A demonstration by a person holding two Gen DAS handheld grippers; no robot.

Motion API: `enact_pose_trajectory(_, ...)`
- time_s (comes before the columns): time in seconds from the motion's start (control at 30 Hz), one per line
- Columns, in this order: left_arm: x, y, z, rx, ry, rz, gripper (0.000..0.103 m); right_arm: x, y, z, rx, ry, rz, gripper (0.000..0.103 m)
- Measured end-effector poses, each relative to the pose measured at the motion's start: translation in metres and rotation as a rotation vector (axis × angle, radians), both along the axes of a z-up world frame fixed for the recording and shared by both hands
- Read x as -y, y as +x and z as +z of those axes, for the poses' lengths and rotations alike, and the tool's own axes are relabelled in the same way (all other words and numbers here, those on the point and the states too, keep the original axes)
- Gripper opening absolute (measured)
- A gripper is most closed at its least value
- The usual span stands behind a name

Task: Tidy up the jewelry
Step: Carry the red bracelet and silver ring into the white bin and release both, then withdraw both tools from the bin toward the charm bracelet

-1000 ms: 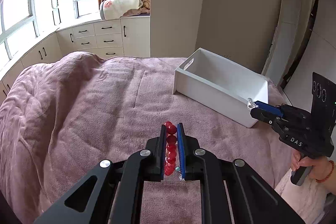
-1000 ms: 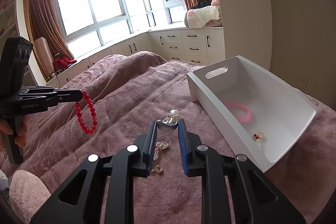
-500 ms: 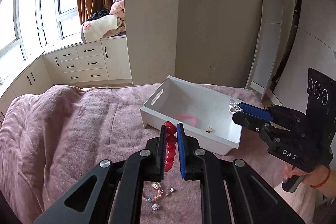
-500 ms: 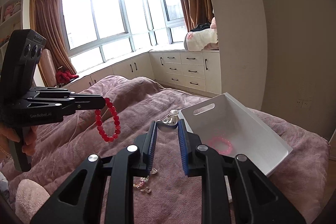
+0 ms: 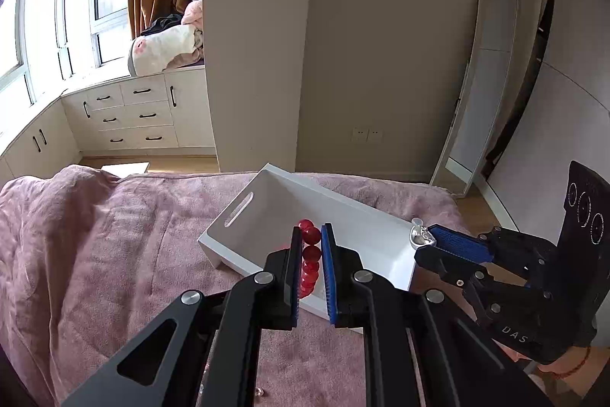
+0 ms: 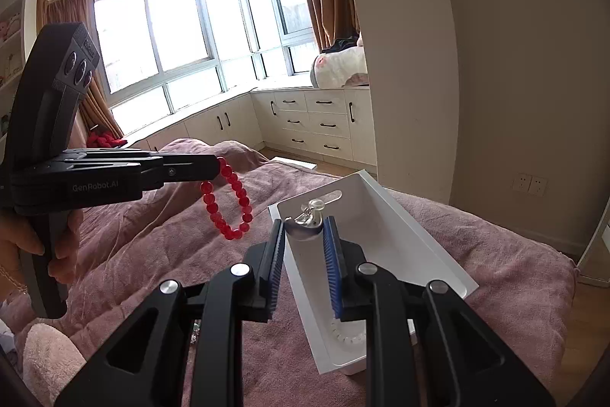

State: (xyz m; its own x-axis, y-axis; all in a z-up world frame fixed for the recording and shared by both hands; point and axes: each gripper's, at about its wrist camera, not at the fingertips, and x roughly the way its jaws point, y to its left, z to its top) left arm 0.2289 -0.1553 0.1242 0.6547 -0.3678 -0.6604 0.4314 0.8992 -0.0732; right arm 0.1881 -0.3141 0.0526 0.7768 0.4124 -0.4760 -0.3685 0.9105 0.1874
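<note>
My left gripper (image 5: 310,235) is shut on a red bead bracelet (image 5: 312,254), which hangs in a loop below its tips (image 6: 233,234). It is held over the near wall of the white box (image 5: 236,216). My right gripper (image 6: 305,222) is shut on a small silver piece of jewelry (image 6: 310,216) with a clear knob. It hovers above the box's near end (image 6: 400,227). From the left wrist view, the right gripper (image 5: 431,240) comes in from the right with the silver piece (image 5: 419,237) over the box's right corner. A pale bead bracelet (image 6: 349,334) lies inside the box.
The box sits on a bed under a pink blanket (image 5: 95,254). Loose small jewelry lies on the blanket near me (image 6: 195,327). A tall mirror (image 5: 480,94) leans on the wall beyond the bed. A fluffy pink cushion (image 6: 45,357) is at the lower left.
Both grippers rose and swung toward the white box, each carrying its piece. The box now lies right under the fingertips, and the loose jewelry on the blanket has slipped almost out of view.
</note>
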Motion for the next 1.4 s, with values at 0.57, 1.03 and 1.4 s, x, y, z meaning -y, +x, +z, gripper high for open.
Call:
enact_pose_trajectory(0.57,0.065,0.082,-0.062,-0.051,0.177,-0.026,0.015,0.044,0.051,-0.066,-0.152,-0.041,-0.036,0.021)
enact_pose_trajectory(1.03,0.086,0.123,-0.134,-0.171,0.186,-0.026,0.015,0.042,0.073,-0.106,-0.227,-0.129,-0.031,0.021)
enact_pose_trajectory(1.4,0.083,0.118,-0.126,-0.128,0.199,-0.024,0.035,0.031,0.073,-0.09,-0.205,-0.149,-0.016,0.023)
